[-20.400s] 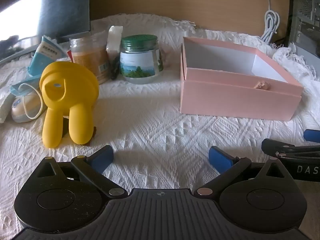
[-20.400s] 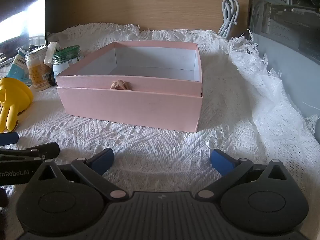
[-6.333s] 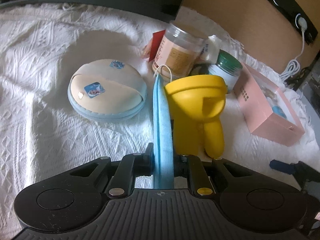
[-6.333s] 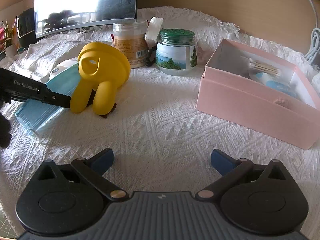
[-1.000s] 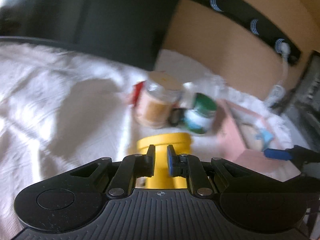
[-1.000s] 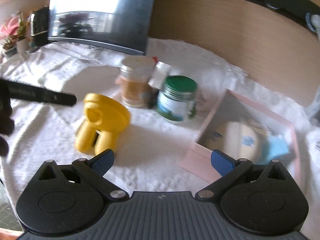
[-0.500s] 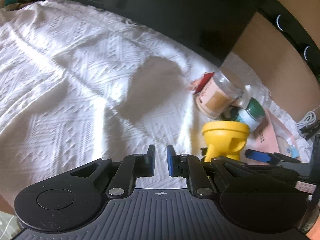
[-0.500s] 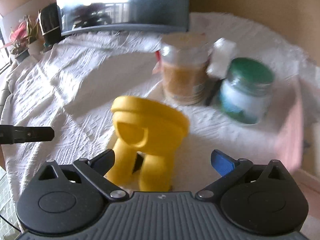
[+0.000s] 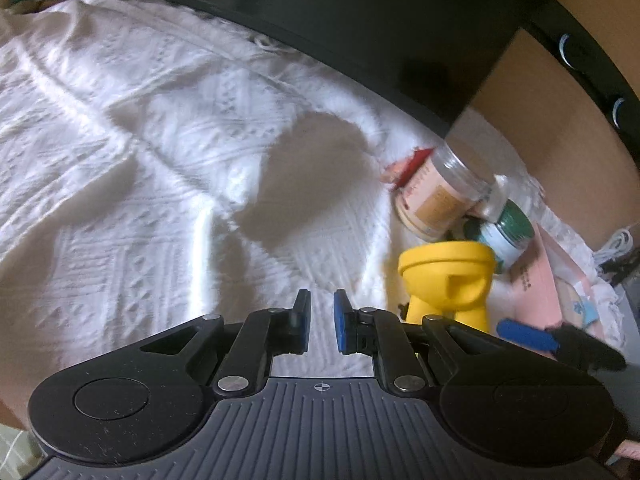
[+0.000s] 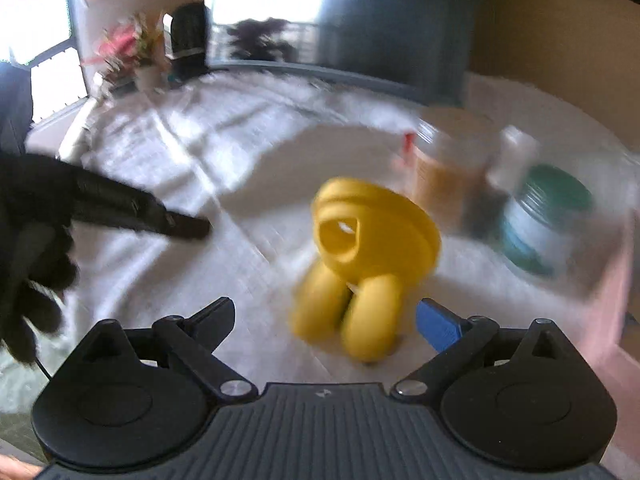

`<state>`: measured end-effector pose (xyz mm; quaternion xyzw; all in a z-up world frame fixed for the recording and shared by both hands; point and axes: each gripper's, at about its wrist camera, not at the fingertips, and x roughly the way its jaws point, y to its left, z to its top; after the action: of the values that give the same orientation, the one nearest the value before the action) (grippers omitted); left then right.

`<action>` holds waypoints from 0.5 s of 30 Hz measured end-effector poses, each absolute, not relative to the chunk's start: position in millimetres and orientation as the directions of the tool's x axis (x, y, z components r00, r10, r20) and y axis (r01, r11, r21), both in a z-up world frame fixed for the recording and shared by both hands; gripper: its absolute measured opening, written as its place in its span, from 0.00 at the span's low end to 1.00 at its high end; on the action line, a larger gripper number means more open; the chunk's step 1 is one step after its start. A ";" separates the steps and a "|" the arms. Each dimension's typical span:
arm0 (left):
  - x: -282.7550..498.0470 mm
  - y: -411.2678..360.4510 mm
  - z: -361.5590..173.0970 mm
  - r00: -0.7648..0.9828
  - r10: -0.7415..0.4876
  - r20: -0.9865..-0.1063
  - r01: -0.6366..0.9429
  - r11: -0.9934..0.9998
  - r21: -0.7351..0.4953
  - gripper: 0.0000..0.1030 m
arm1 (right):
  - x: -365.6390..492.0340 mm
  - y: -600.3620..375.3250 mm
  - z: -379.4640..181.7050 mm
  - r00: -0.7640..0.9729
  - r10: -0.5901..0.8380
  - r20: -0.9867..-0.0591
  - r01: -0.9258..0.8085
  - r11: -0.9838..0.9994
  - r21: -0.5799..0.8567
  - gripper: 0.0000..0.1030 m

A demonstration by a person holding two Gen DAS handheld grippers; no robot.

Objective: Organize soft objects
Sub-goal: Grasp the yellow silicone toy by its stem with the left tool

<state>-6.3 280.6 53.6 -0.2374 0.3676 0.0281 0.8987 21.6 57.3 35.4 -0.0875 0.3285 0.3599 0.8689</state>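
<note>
A yellow soft toy (image 10: 372, 240) with a ring-shaped head and two stubby legs stands on the white cloth. My right gripper (image 10: 326, 316) is open, and the toy's legs sit just ahead of it between the wide-spread fingers, untouched; this view is blurred. In the left wrist view the toy (image 9: 448, 280) is at the right, with the right gripper's blue pad (image 9: 524, 336) beside it. My left gripper (image 9: 320, 312) is shut with nothing in it, over bare cloth left of the toy. The pink box (image 9: 536, 284) lies beyond, with a pale puff and something blue inside.
Behind the toy stand a clear jar with an orange label (image 9: 436, 196) and a green-lidded jar (image 9: 506, 236). A dark monitor (image 9: 360, 20) runs along the back. A black-gloved hand (image 10: 32, 240) holds the left gripper (image 10: 140, 208) at the left. White patterned cloth (image 9: 140, 180) covers the table.
The right gripper has moved down and in towards the yellow toy, which now sits larger and nearer its fingers. The left gripper swung left over bare cloth, then held still, staying shut.
</note>
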 end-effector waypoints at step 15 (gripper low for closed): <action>51.4 176.7 48.9 0.660 -0.193 -0.727 0.053 0.976 -0.211 0.31 | 13.4 -37.8 -7.3 0.653 0.293 -0.698 -0.380 0.924 0.032 0.98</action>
<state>51.4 176.7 48.9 -0.0860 0.4070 -0.0676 0.9069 13.4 -37.8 -7.3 -0.0586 0.3728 0.1854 0.9073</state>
